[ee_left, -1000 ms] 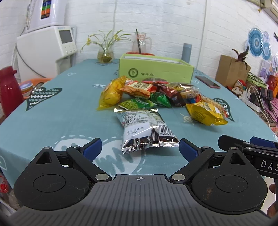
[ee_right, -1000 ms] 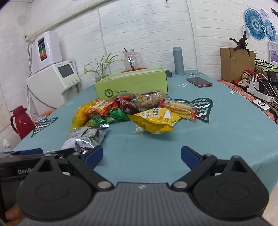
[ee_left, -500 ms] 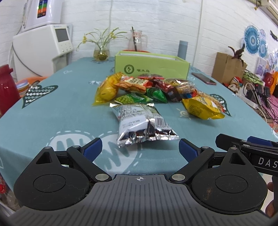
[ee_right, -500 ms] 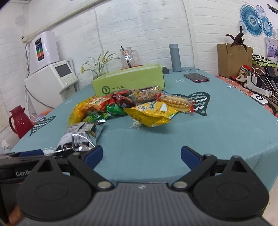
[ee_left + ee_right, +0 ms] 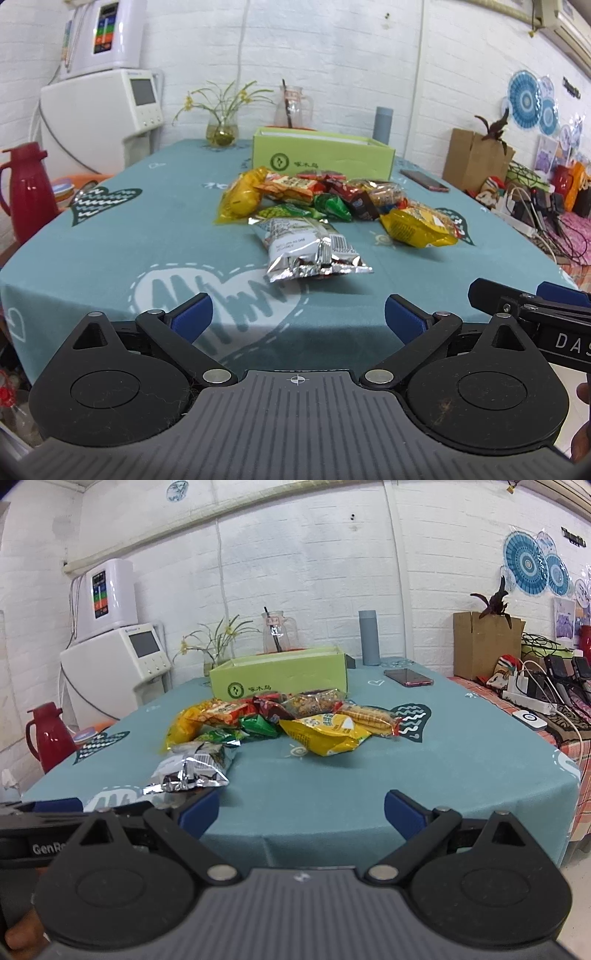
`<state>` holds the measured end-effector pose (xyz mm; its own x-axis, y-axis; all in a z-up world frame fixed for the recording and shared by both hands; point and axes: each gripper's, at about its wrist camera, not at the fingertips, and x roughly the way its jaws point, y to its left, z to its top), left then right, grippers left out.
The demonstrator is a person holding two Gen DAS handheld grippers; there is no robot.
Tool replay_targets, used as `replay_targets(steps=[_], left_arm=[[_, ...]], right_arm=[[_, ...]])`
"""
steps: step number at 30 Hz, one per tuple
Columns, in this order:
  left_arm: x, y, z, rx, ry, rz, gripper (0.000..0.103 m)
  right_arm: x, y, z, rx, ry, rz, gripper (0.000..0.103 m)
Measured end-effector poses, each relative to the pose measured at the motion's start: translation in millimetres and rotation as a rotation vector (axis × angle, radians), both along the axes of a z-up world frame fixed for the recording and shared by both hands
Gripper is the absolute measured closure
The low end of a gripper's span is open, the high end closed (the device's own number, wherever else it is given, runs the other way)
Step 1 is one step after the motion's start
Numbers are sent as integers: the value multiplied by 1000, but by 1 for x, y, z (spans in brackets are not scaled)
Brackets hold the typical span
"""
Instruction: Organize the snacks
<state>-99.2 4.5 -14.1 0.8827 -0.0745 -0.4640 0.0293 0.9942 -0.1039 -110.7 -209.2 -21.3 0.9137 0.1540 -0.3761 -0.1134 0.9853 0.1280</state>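
A pile of snack packets [image 5: 314,192] lies mid-table in front of an open green box [image 5: 321,158]. Nearest me is a silver packet [image 5: 310,251], also seen at the left in the right wrist view [image 5: 192,768]. A yellow bag [image 5: 417,225] lies at the pile's right [image 5: 325,733]. My left gripper [image 5: 298,314] hovers at the table's near edge, short of the silver packet; its jaws are opening with nothing between them. My right gripper [image 5: 301,808] stands open and empty beside it, over bare teal cloth.
A teal tablecloth [image 5: 110,240] covers the table. A red thermos [image 5: 26,192] and a white water dispenser [image 5: 99,110] stand at the left. A vase [image 5: 221,129], glass jug [image 5: 277,635], grey bottle [image 5: 369,637] and phone [image 5: 408,676] sit behind the box. Cables and chargers [image 5: 535,690] crowd the right.
Both grippers have drawn back toward the table's near edge, so the snacks look smaller and farther. The packets have not moved, and the jaws hold nothing.
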Motion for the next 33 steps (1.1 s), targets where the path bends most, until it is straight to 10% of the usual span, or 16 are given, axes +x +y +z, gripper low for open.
replay_targets(steps=[33], left_arm=[[-13,9,-16,-9,23,20,13]], right_arm=[[-20,17,-7,-50,-22,42,6]])
